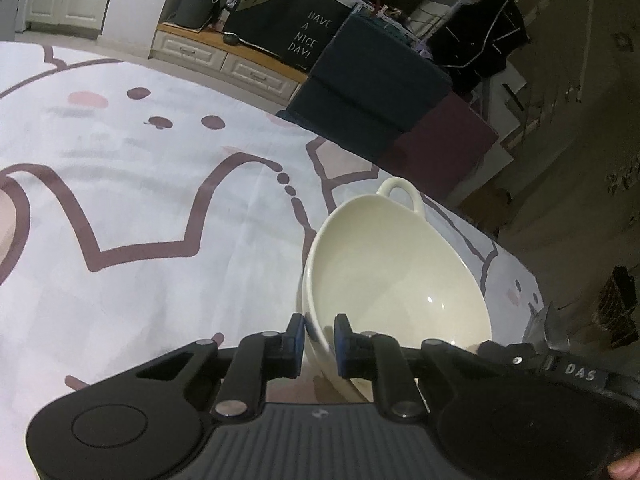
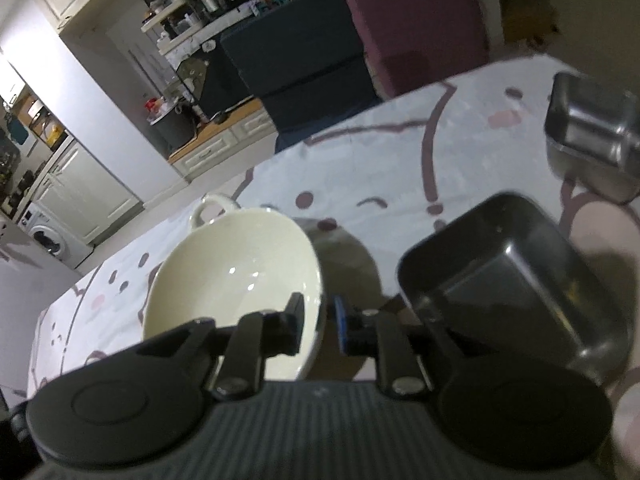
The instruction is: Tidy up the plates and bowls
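Note:
A cream bowl (image 1: pixel 400 280) with a loop handle (image 1: pixel 400 192) is tilted above the white patterned tablecloth (image 1: pixel 140 200). My left gripper (image 1: pixel 320 340) is shut on its near rim, one finger outside and one inside. The same bowl (image 2: pixel 236 272) shows in the right wrist view, where my right gripper (image 2: pixel 319 322) is shut on the opposite rim. Both grippers hold the one bowl. A dark square metal tray (image 2: pixel 516 276) lies just right of the right gripper. A second metal tray (image 2: pixel 592 140) sits farther right.
Dark blue and maroon cushioned blocks (image 1: pixel 380 92) stand past the table's far edge. A low wooden-topped cabinet (image 1: pixel 224 56) with clutter is behind. The tablecloth stretches open to the left in the left wrist view. A metal tray's corner (image 1: pixel 544 328) shows right of the bowl.

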`<action>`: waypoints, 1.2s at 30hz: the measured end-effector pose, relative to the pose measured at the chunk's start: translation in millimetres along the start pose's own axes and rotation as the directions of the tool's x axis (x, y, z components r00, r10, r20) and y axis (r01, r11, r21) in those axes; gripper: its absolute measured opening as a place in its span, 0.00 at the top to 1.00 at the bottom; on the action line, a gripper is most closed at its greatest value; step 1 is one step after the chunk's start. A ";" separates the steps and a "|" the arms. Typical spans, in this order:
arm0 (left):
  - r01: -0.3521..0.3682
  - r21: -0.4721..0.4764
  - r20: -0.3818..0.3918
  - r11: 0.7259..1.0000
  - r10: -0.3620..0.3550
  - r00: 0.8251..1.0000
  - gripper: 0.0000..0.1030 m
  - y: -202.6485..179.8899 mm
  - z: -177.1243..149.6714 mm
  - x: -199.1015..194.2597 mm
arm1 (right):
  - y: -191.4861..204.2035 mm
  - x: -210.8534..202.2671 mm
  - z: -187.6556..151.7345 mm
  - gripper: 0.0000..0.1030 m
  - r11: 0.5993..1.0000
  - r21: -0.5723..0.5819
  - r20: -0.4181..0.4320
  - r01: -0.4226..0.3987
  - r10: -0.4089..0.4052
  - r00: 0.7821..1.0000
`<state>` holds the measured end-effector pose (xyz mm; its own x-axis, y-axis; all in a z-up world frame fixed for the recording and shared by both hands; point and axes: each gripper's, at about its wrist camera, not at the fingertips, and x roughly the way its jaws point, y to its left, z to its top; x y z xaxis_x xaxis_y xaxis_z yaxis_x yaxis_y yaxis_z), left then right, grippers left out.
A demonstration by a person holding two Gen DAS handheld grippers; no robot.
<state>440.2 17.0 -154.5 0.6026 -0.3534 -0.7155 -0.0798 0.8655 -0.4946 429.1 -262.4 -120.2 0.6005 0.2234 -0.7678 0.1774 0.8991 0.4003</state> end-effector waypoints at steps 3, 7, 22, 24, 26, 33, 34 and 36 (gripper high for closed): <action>0.000 0.010 0.002 1.000 0.000 1.000 0.83 -1.0 0.1 0.7 | -0.4 6.9 -0.7 0.82 1.000 -0.001 -0.018 -0.015 0.015 1.000; -0.010 0.041 0.004 0.999 0.010 1.000 0.85 -2.8 -1.7 0.0 | -0.4 14.7 0.0 0.91 0.999 -0.034 -0.017 0.003 -0.003 1.000; -0.053 0.088 -0.045 0.995 0.057 0.997 0.86 -2.5 2.9 -5.3 | 12.9 11.7 -11.3 0.88 0.990 -0.139 -0.075 0.021 -0.032 0.997; -0.071 0.116 -0.061 0.991 0.079 0.995 0.85 -5.7 7.1 1.3 | 10.1 19.0 -6.8 0.88 0.994 -0.112 -0.074 0.016 -0.025 0.997; -0.085 0.133 -0.085 0.988 0.097 0.992 0.84 -6.6 11.4 7.8 | 9.9 25.7 -3.7 0.88 0.993 -0.118 -0.077 0.021 -0.030 0.997; -0.082 0.163 -0.125 0.983 0.103 0.987 0.85 -5.6 21.8 23.4 | 16.3 37.6 0.5 0.89 0.986 -0.162 -0.109 0.029 -0.047 0.993; -0.075 0.160 -0.123 0.984 0.096 0.988 0.85 -4.2 22.0 24.0 | 14.7 38.4 1.7 0.89 0.987 -0.157 -0.115 0.020 -0.038 0.993; -0.064 0.164 -0.112 0.984 0.083 0.990 0.85 -2.4 22.6 25.2 | 12.8 38.1 2.4 0.89 0.990 -0.143 -0.125 0.004 -0.022 0.992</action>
<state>473.5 14.1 -160.2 0.5014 -0.3174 -0.8049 0.0127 0.9329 -0.3600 456.1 -243.2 -143.1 0.4945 0.2485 -0.8329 0.0670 0.9445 0.3216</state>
